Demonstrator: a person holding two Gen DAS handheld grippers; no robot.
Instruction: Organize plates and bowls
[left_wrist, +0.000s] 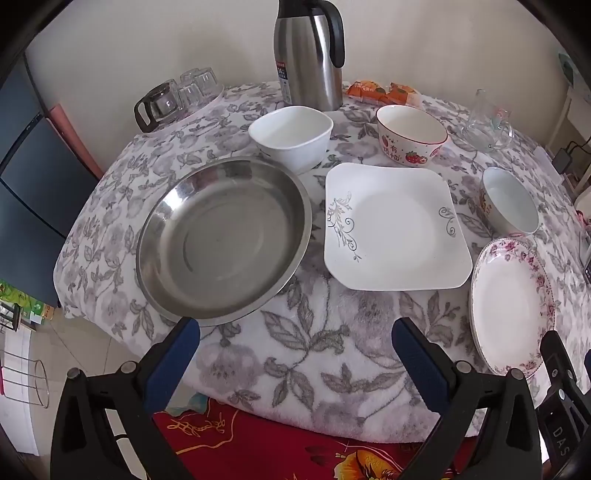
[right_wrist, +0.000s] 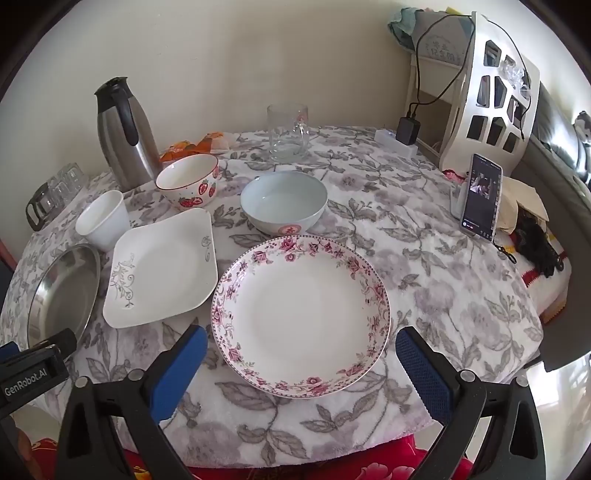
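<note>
At the bottom of each frame the left gripper (left_wrist: 295, 354) and right gripper (right_wrist: 301, 363) hang with jaws wide apart, empty, above the near edge of the floral tablecloth (left_wrist: 325, 354). Nothing looks sorted yet: the steel dish (left_wrist: 225, 240), square plate (left_wrist: 395, 229) and pink-rimmed plate (right_wrist: 301, 315) lie singly across the middle. Behind them, apart, stand the white square bowl (left_wrist: 291, 136), strawberry bowl (left_wrist: 412, 134) and pale blue bowl (right_wrist: 283, 201). All stacking remains, I judge. Only the right view shows a phone (right_wrist: 480, 197) at centre right; only the left shows the floor at lower left.
</note>
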